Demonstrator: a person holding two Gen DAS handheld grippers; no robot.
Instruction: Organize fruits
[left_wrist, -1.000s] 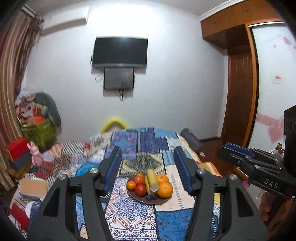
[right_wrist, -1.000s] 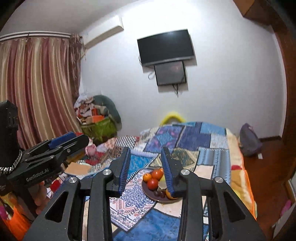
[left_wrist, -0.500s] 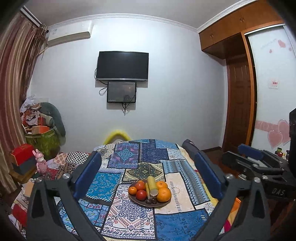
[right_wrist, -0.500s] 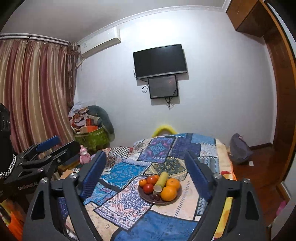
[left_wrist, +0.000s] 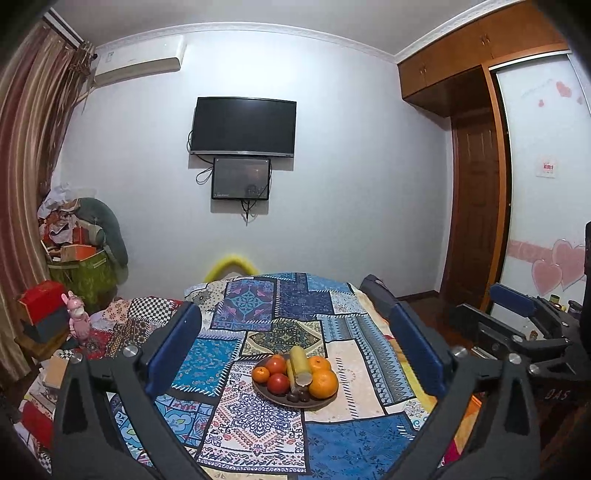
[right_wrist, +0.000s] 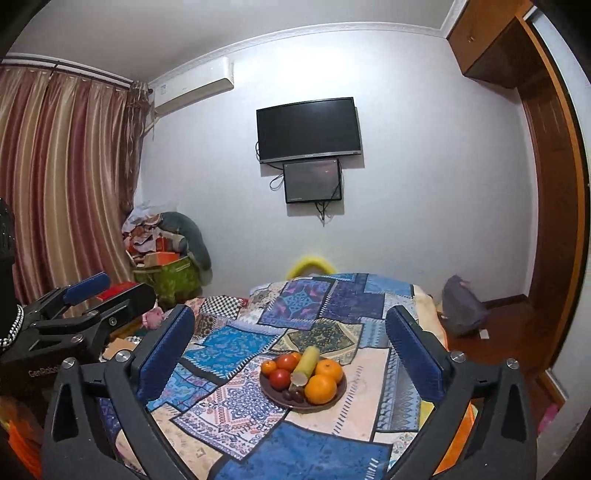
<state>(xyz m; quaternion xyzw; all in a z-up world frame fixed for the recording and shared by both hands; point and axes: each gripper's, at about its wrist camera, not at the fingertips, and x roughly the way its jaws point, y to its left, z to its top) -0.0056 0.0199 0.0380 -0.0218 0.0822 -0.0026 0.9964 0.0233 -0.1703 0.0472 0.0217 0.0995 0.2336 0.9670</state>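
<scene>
A brown plate (left_wrist: 314, 405) (right_wrist: 334, 401) rests on the patchwork quilt some way ahead of both grippers. It holds two oranges (left_wrist: 323, 384) (right_wrist: 320, 388), red tomatoes (left_wrist: 277, 383) (right_wrist: 279, 378), a small tangerine (left_wrist: 260, 374), a long yellow-green fruit (left_wrist: 299, 363) (right_wrist: 306, 363) and dark small fruits (left_wrist: 298, 396). My left gripper (left_wrist: 295, 317) is open and holds nothing. The right gripper (right_wrist: 290, 315) has its jaws opening wide, with nothing between them. Each gripper frames the plate from a distance. The right gripper also shows at the right edge of the left wrist view.
The quilt (left_wrist: 251, 417) covers a bed that runs to the far wall under a TV (left_wrist: 242, 127). Boxes and bags (left_wrist: 74, 251) are piled at the left by the curtain. A wardrobe (left_wrist: 476, 206) stands right, and a grey bag (right_wrist: 461, 306) lies on the floor.
Both grippers went from nearly shut to wide open. Both views pulled back a little, so the plate now sits clear between the spread fingers.
</scene>
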